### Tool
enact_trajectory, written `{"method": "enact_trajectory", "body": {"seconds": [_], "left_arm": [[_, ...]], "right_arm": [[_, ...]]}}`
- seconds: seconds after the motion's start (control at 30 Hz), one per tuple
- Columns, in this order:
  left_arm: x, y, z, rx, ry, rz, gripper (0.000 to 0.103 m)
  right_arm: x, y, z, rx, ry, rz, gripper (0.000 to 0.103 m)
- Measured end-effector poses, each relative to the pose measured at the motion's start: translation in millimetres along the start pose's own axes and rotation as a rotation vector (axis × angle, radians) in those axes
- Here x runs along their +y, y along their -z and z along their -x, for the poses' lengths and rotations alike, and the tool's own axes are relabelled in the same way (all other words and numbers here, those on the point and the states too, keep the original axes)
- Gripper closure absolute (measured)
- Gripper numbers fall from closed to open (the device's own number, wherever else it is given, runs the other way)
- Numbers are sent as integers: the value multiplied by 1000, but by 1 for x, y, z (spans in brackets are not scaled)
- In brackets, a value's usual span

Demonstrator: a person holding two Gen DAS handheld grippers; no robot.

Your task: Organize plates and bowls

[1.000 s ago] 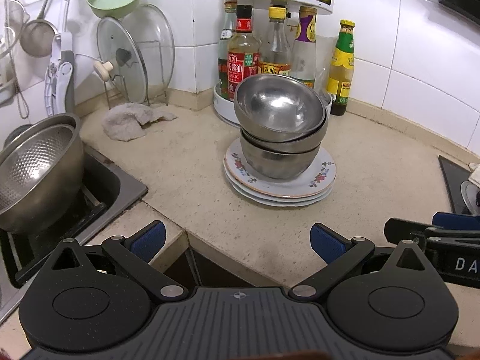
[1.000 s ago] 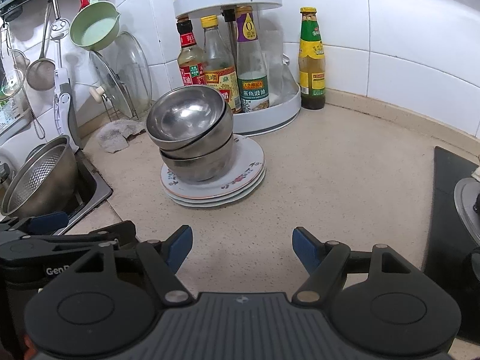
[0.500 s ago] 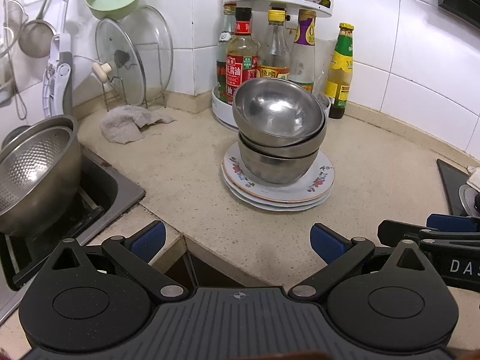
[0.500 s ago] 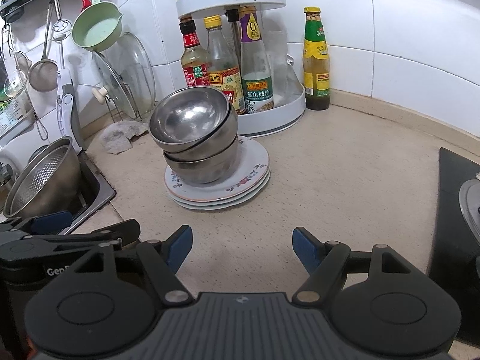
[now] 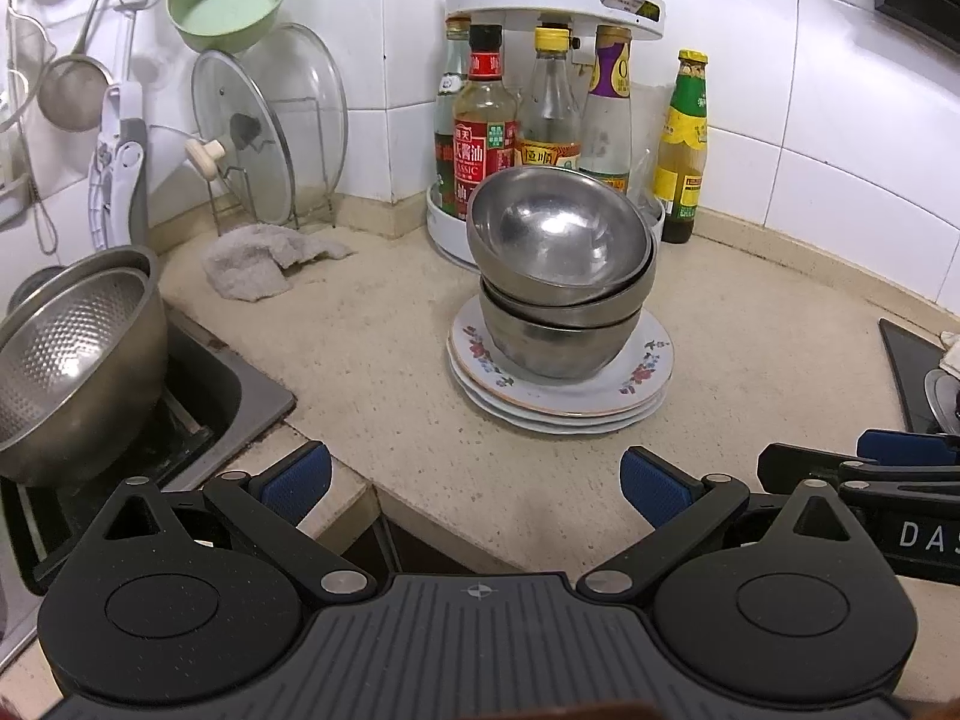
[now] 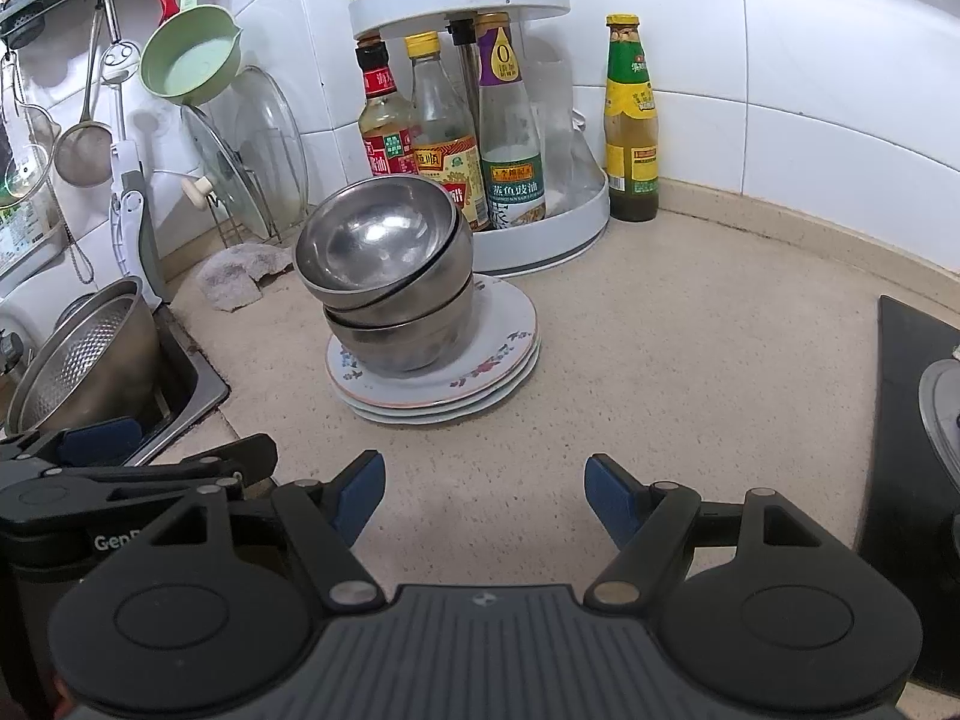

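Steel bowls [image 5: 561, 273] [image 6: 390, 276] are nested in a leaning pile on a stack of flower-rimmed white plates [image 5: 645, 375] [image 6: 510, 336] in the middle of the counter. My left gripper [image 5: 474, 480] is open and empty, low at the counter's front edge, well short of the stack. My right gripper [image 6: 480, 495] is open and empty, also near the front, right of the left one. Each gripper shows at the edge of the other's view.
A spice carousel with bottles [image 5: 540, 138] stands right behind the stack, a green-capped bottle [image 6: 630, 126] beside it. Sink with a steel colander [image 5: 72, 354] at left, cloth [image 5: 264, 258], lid rack [image 5: 270, 132], green bowl [image 5: 225, 0] on the wall. Stove [image 6: 918, 420] at right.
Both grippers have drawn back a little from the stack and tilted slightly; the stack sits a bit lower and smaller in view. Jaws stay open. Bowls and plates have not moved.
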State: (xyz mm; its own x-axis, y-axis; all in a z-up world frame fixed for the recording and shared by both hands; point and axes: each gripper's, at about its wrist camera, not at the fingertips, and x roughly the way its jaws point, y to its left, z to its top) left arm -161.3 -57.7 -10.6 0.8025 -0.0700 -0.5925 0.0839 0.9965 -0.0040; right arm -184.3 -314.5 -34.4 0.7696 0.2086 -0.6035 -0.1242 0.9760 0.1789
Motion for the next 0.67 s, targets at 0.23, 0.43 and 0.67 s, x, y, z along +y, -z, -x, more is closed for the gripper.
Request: {"method": "enact_trajectory", "body": {"seconds": [0.23, 0.43, 0.67], "left_arm": [[1, 0, 1, -3, 2, 2, 0], [2, 0, 2, -13, 4, 4, 0], [3, 1, 5, -21, 5, 2, 0]], "right_arm": [[0, -1, 0, 0, 0, 2, 33], [2, -1, 1, -2, -2, 1, 33], [4, -2, 2, -9, 1, 2, 33]]}}
